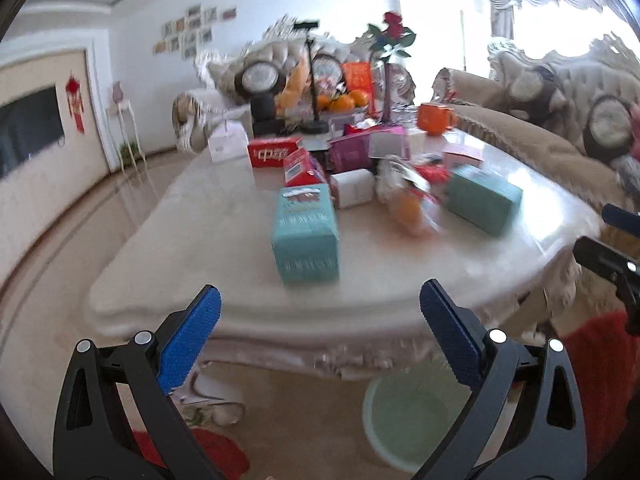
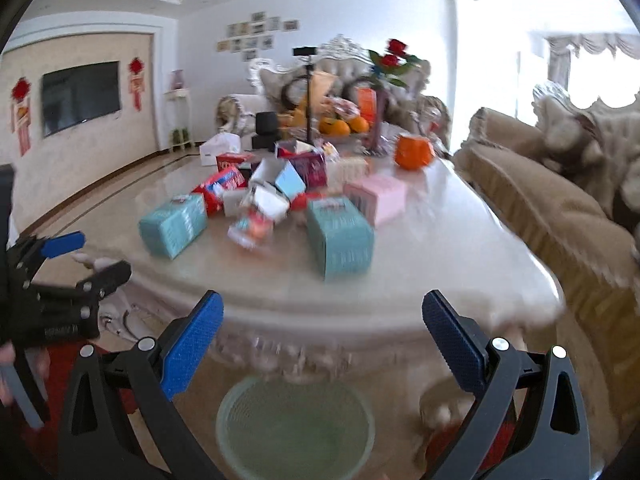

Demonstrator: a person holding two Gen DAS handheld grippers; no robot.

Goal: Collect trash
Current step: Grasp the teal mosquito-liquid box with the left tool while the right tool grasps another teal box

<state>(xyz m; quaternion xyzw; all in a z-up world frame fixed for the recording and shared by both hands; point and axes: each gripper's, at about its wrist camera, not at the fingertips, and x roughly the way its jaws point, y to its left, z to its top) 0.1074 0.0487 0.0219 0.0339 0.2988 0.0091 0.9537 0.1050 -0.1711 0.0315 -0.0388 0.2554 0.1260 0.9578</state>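
Clearly I had both tools held back from the desk [image 1: 224, 240] edge, low and short of the clutter, because nothing had been chosen yet. My left gripper [image 1: 320, 332] stood wide open with nothing between its blue pads, and my right gripper [image 2: 322, 336] was spread just as wide and just as empty; that width made sense to me, since the nearest pieces were boxy. The trash sat heaped around the middle of the desk: a teal box [image 1: 306, 236] lay closest to the left side, a second teal box [image 2: 340, 236] closest to the right, with red, white and pink cartons [image 2: 378, 196] and crumpled wrappers [image 1: 412, 200] piled between and behind them. A pale green bin [image 2: 296, 428] waited on the floor just under the near edge, placed, I judged, so each piece could be dropped straight down. The orange mug [image 1: 434, 118] and fruit at the far end looked like keepers. Blur made the smaller wrappers hard to tell apart
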